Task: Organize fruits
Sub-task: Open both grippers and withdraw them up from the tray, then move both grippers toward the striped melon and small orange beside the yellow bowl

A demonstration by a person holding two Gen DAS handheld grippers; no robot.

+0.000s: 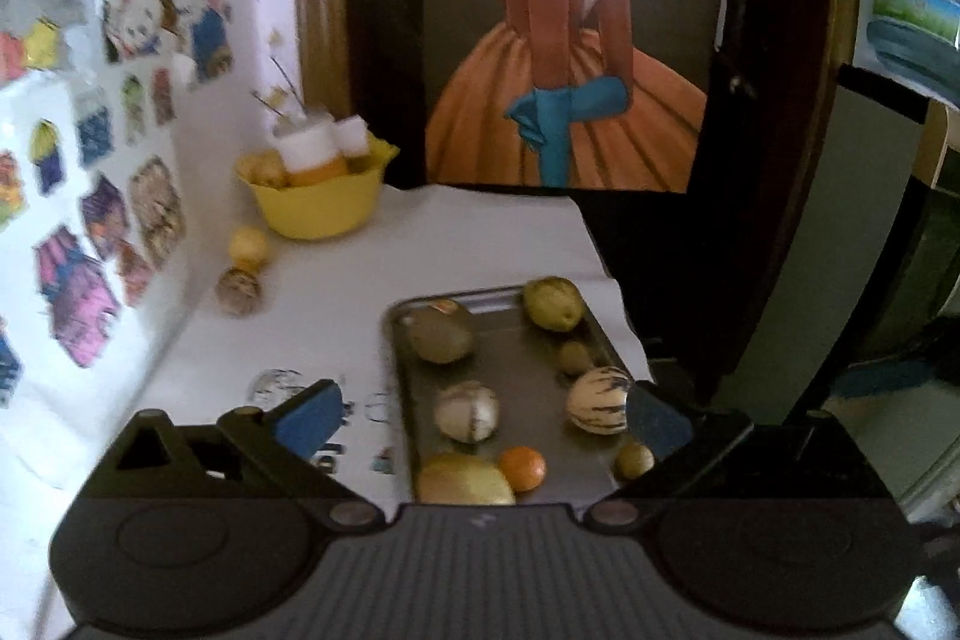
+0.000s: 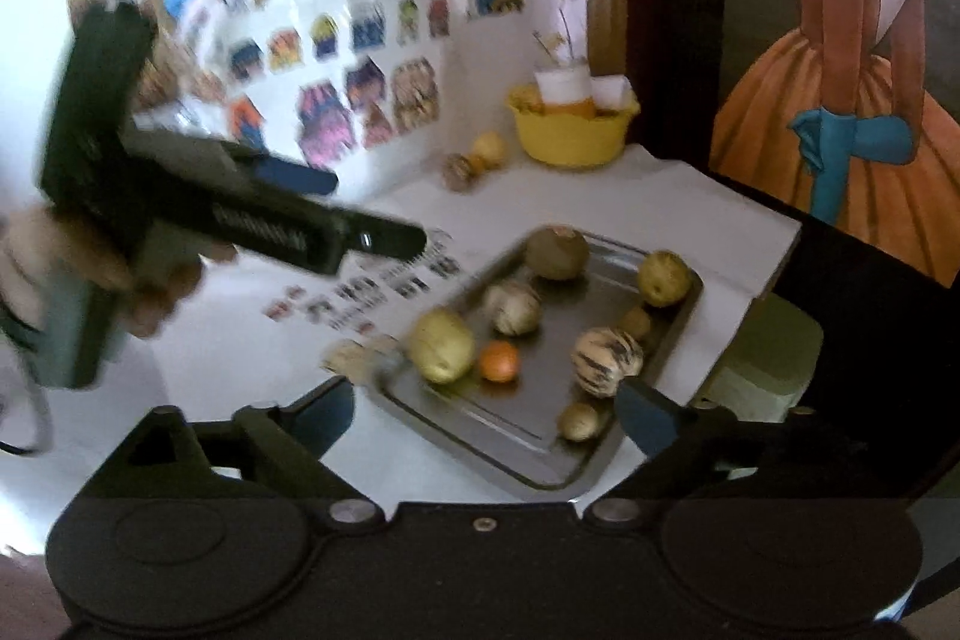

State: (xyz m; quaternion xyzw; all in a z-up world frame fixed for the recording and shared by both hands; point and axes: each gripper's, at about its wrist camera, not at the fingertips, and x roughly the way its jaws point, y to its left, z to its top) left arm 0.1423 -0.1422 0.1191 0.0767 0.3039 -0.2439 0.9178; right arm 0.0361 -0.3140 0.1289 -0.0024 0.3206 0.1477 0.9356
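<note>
A metal tray [image 1: 516, 376] on the white table carries several fruits, among them an orange [image 1: 523, 467], a purple-striped cream melon [image 1: 600, 400] and a yellow-green pear-shaped fruit [image 1: 552, 304]. My left gripper [image 1: 483, 418] hangs open above the tray's near end with nothing between its blue pads. My right gripper [image 2: 487, 415] is also open and empty over the near corner of the tray [image 2: 540, 400], close to the orange [image 2: 498, 361]. A hand [image 2: 36, 250] holds the left gripper's black body [image 2: 180, 196], which is blurred at the left of the right wrist view.
A yellow bowl [image 1: 318, 202] with white-capped bottles stands in the back corner. A yellow fruit [image 1: 249, 244] and a striped brown one [image 1: 238, 289] lie beside it along the sticker-covered wall [image 1: 90, 220]. A painting [image 1: 570, 40] leans behind. The table edge [image 1: 624, 316] drops off right of the tray.
</note>
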